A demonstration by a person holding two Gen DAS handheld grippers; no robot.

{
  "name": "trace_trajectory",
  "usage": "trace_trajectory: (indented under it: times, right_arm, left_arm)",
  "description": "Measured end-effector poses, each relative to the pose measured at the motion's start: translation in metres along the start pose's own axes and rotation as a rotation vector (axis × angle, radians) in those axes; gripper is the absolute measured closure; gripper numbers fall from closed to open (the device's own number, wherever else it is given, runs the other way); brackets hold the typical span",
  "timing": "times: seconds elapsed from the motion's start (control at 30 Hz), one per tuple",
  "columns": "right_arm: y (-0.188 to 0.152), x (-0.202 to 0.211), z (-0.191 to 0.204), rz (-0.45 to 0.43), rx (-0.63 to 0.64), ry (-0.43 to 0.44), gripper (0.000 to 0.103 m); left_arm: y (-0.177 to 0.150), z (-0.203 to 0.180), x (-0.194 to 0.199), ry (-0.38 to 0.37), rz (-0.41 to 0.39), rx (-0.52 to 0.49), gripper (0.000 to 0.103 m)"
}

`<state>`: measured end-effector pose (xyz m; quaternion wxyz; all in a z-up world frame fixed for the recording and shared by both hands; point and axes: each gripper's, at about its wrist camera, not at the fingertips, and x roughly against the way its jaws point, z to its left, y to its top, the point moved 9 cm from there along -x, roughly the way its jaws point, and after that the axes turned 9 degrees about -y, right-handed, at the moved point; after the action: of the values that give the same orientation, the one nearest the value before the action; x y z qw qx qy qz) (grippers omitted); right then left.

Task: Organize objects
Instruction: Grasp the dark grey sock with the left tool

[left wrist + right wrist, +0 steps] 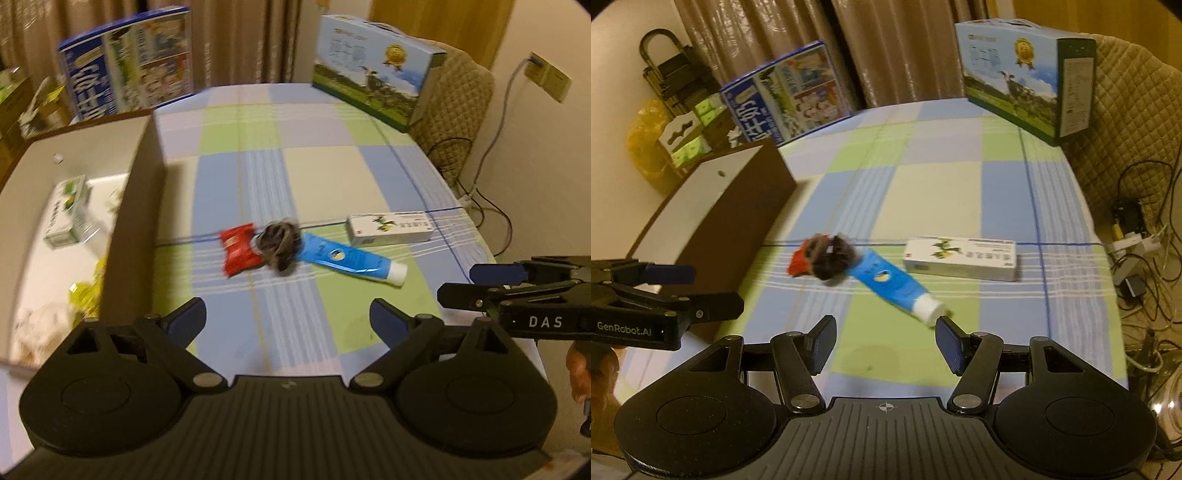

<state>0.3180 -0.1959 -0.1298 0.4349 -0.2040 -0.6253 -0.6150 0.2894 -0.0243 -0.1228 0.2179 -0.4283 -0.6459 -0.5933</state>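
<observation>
Fingers of both the left gripper (288,314) and right gripper (885,334) were spread, empty. Near them the red packet (240,250), dark scrunchie (279,243) and blue tube (347,260) lay touching (one careless pinch might drag all three).

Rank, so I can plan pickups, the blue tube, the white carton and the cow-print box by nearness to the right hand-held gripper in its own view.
From the right hand-held gripper:
1. Blue tube, cap by its right finger.
2. White carton, farther, to the right.
3. Cow-print box, far right corner.
</observation>
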Motion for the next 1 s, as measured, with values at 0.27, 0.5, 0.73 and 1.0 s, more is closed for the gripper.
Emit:
trace_trajectory:
  times: [0.27,0.5,0.73,1.0]
  right_arm:
    - [0.000,-0.016,-0.030,0.033,-0.062,-0.033,0.046]
    - [-0.002,-0.029,-0.043,0.061,-0.103,-0.041,0.046]
    - [-0.005,-0.037,-0.062,0.085,-0.152,-0.071,0.046]
    - [-0.006,-0.044,-0.082,0.109,-0.213,-0.103,0.046]
  left_arm:
    - [0.019,-0.003,-0.041,-0.002,0.020,-0.078,0.017]
    - [0.033,0.014,-0.079,-0.006,0.070,-0.101,0.032]
    - [0.051,0.026,-0.115,-0.018,0.100,-0.139,0.035]
    - [0.055,0.027,-0.153,-0.039,0.139,-0.173,0.056]
